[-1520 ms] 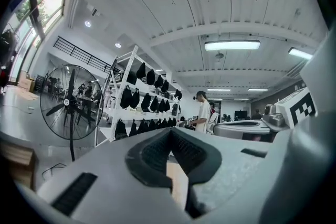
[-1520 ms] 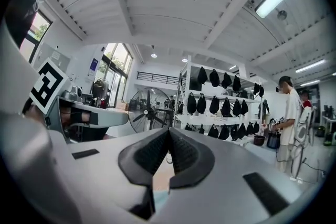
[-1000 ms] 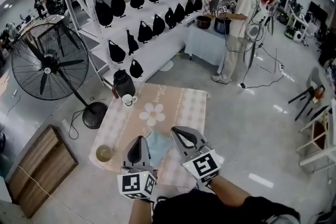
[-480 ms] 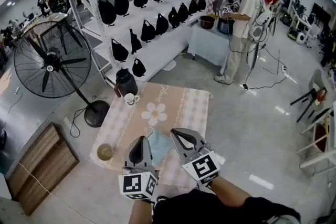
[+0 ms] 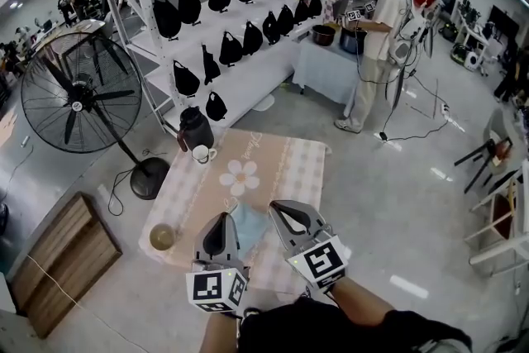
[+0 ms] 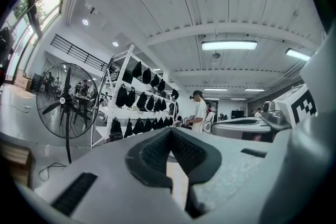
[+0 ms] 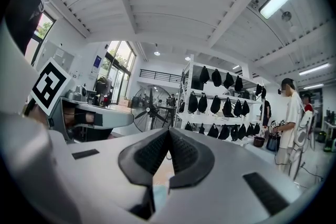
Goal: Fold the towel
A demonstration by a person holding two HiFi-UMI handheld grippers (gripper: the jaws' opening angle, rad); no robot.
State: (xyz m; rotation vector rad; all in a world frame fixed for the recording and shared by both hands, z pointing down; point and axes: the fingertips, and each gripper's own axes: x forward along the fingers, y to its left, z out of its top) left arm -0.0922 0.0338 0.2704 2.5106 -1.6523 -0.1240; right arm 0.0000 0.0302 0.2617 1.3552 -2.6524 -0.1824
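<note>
A light blue towel (image 5: 248, 226) lies crumpled near the front edge of a low table (image 5: 285, 165) covered by a beige checked cloth with a white flower. My left gripper (image 5: 221, 217) is held level above the table's near edge, just left of the towel, jaws shut on nothing. My right gripper (image 5: 276, 205) hovers just right of the towel, also shut and empty. In the left gripper view the dark pads (image 6: 157, 152) meet at the tip of the left gripper (image 6: 170, 131). In the right gripper view the right gripper (image 7: 169, 131) is shut too, with a pale blue sliver below the pads.
A dark jug (image 5: 194, 131) and white cup (image 5: 201, 154) stand at the table's far left corner, a small bowl (image 5: 162, 237) at its near left. A floor fan (image 5: 78, 93), a rack of black bags (image 5: 231, 29), a wooden crate (image 5: 62, 260) and a standing person (image 5: 376, 29) surround it.
Both grippers and the towel stay where they were. Only the head view sways slightly, and a person at the back walks along.
</note>
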